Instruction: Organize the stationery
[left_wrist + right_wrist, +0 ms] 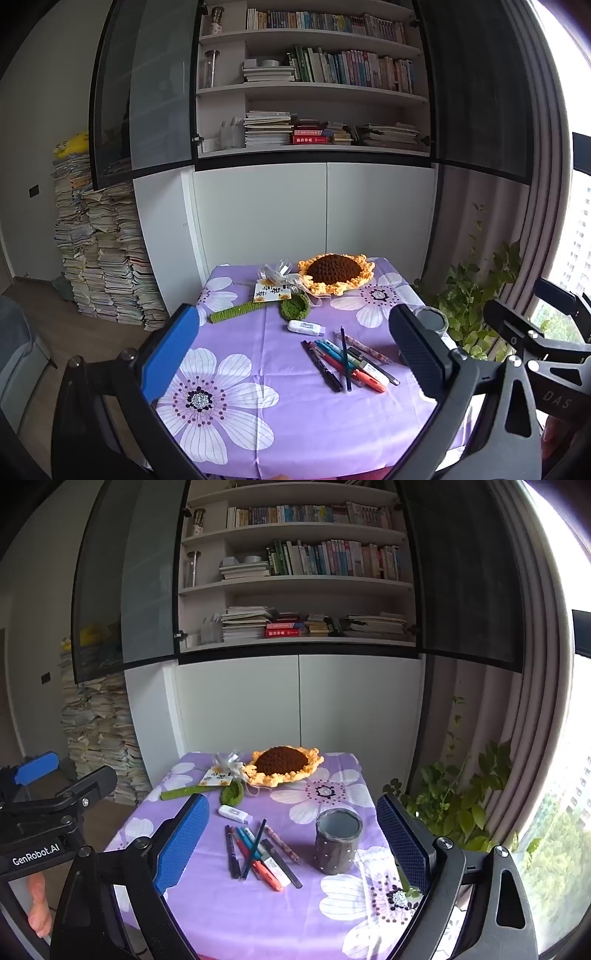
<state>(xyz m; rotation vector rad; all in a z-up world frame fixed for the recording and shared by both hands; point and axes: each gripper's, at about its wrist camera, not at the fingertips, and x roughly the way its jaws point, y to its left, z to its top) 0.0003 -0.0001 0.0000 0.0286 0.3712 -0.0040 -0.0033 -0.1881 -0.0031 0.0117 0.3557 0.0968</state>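
Pens point(258, 853) fanned — tips toward shelves

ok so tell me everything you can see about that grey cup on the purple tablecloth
The grey cup is a short, upright cylinder with a dark grey outer wall studded with small pale dots and a lighter blue-grey inside. Its rim looks slightly wavy, as if hand-shaped, perhaps clay or felt; the material is hard to tell. What shows of its inside looks empty. It stands on the floral purple tablecloth, to the right of the pile of pens and apart from them. Neither gripper touches it. In the left wrist view it is mostly hidden behind a finger.
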